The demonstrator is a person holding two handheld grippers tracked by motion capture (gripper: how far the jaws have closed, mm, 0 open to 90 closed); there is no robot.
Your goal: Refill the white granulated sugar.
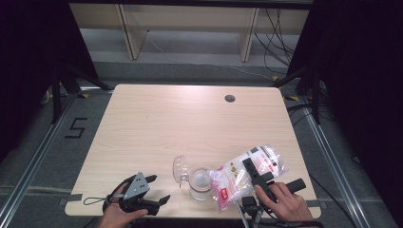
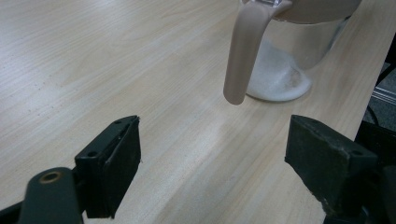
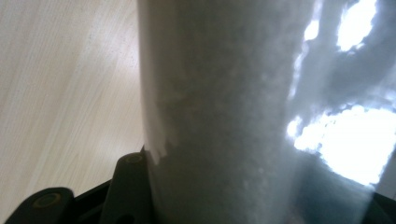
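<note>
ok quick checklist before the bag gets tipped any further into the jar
1. Right gripper has the bag: ok, jaws closed on its middle.
2. Bag mouth over the jar opening: cannot tell; the bag's lower end lies at the jar's rim, the exact overlap is unclear.
3. Jar lid out of the way: ok, swung open to the left.
4. Jar upright on the table: ok, with some white grains already at its bottom.
5. Left gripper steadying the jar: not ok, its jaws are open and apart from the jar.

Wooden table [image 1: 157, 128] (jar [image 1: 200, 184], bag [image 1: 233, 183] atop)
</note>
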